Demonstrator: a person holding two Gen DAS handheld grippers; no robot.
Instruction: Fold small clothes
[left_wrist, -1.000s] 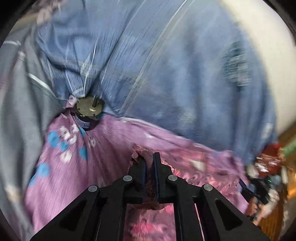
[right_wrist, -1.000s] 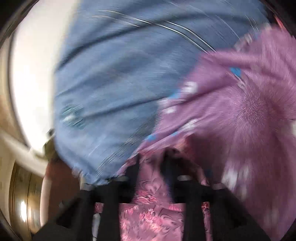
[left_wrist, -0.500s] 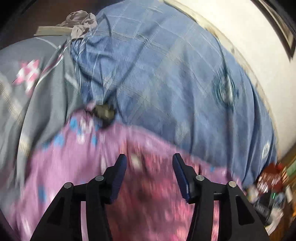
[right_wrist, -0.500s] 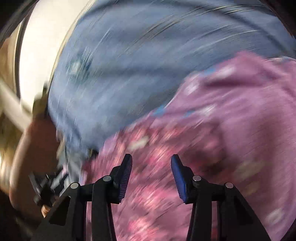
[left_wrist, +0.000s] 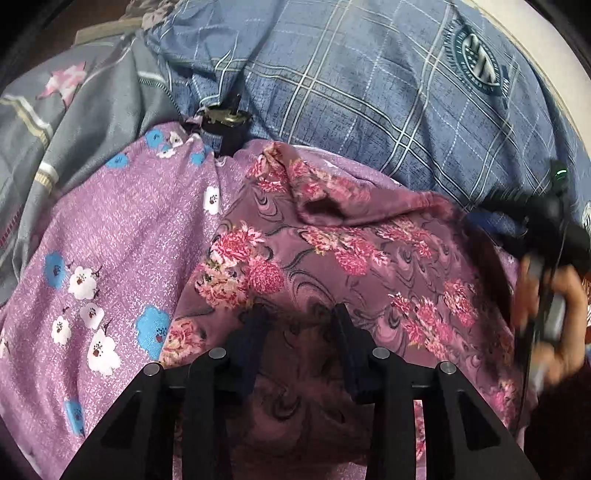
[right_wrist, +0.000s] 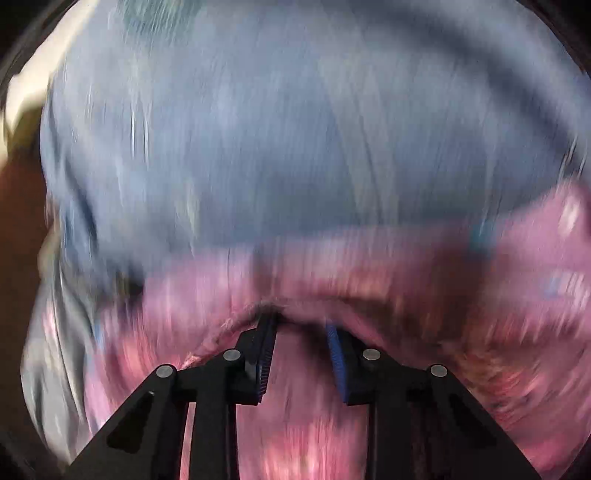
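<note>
In the lower middle of the left wrist view, the left gripper (left_wrist: 298, 325) hangs over a mauve garment with pink flowers (left_wrist: 332, 251), its two fingers spread apart with nothing between them but the cloth below. The garment fills the centre and right of the frame, and a corner of it is turned over into a small fold near the upper centre. To its left lies a purple sheet with blue and white flowers (left_wrist: 110, 240), running from the centre down to the lower left. A blue checked bedcover (left_wrist: 369, 81) with a round green emblem covers the upper right, and a grey cloth with a pink flower (left_wrist: 66, 110) takes the upper left. A small dark motor-like part (left_wrist: 223, 127) sits where the purple sheet meets the blue cover. At the right edge a blurred hand (left_wrist: 554, 310) grips a dark handle.

Along the bottom of the right wrist view, heavily smeared by motion, the right gripper (right_wrist: 297, 325) has its fingers apart. The tip of its left finger meets a raised edge of the pink garment (right_wrist: 303, 424), which spreads across the lower half. The blue bedcover (right_wrist: 295, 129) fills the upper half.
</note>
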